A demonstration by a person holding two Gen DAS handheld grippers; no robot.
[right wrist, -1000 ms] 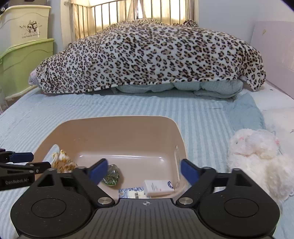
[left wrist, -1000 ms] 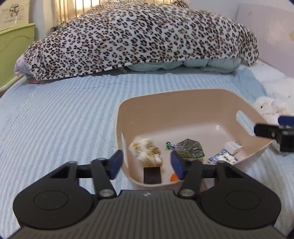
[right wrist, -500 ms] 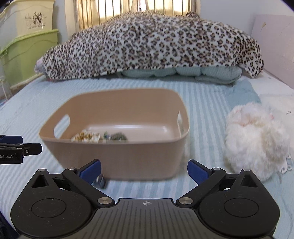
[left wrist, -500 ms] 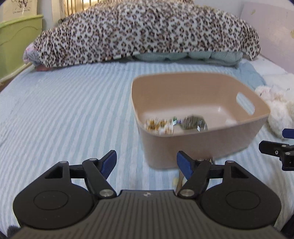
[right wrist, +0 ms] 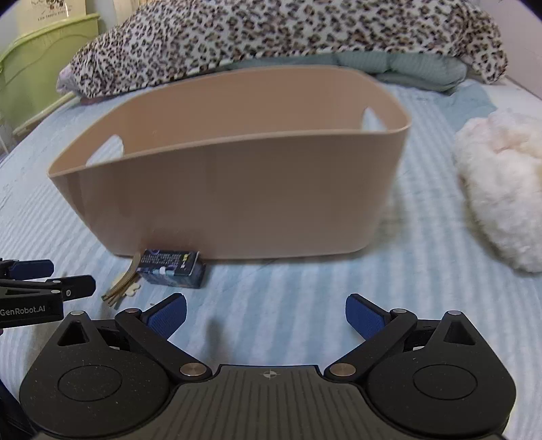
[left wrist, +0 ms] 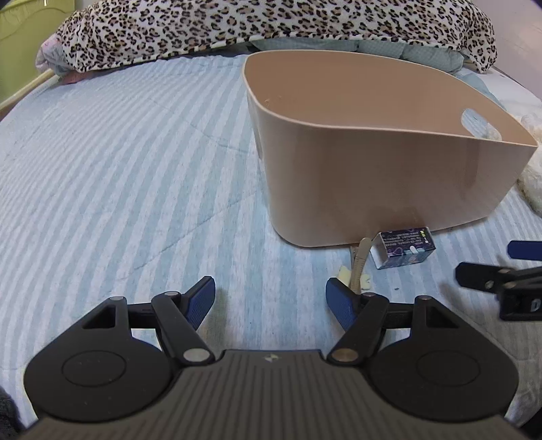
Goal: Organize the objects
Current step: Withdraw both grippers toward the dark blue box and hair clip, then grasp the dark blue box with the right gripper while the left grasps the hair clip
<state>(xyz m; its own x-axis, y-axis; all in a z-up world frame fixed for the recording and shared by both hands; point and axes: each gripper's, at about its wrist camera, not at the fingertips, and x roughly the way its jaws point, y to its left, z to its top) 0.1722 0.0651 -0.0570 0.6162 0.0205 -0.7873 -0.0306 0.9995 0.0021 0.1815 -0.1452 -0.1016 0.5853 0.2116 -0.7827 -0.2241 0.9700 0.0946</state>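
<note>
Only writing I'm actually reading here is "GenRobot.AI" printed on the side of the left gripper [right wrist: 40, 291] as it's poking into the right camera's view. The small dark blue box [right wrist: 172, 267] has white print all over its top, but it's way too tiny to make out. Same for the sticker on the pale bin [right wrist: 54, 10] at the far left, just a dark cartoon blob and blurry text.

Everything's sitting on a bed [left wrist: 118, 169] with a blue and white striped cover. Far end is piled with a leopard print blanket [left wrist: 271, 23] lying over some teal bedding [right wrist: 406, 67]. A green bin [right wrist: 37, 64] is standing off the far left side.

The beige plastic basket [left wrist: 389, 176] is sitting in the middle of the bed, with the blue box right up against its near wall and a tan strap-like thing [left wrist: 359, 264] lying just beside the box. From this low angle the inside of the basket is hidden. A white fluffy toy [right wrist: 501, 189] is lying to the right of it, partly cut off.

The left gripper [left wrist: 270, 298] is hanging wide open over bare bedding near the basket, gripping nothing. The right gripper [right wrist: 266, 316] is doing the same, spread wide and empty.
</note>
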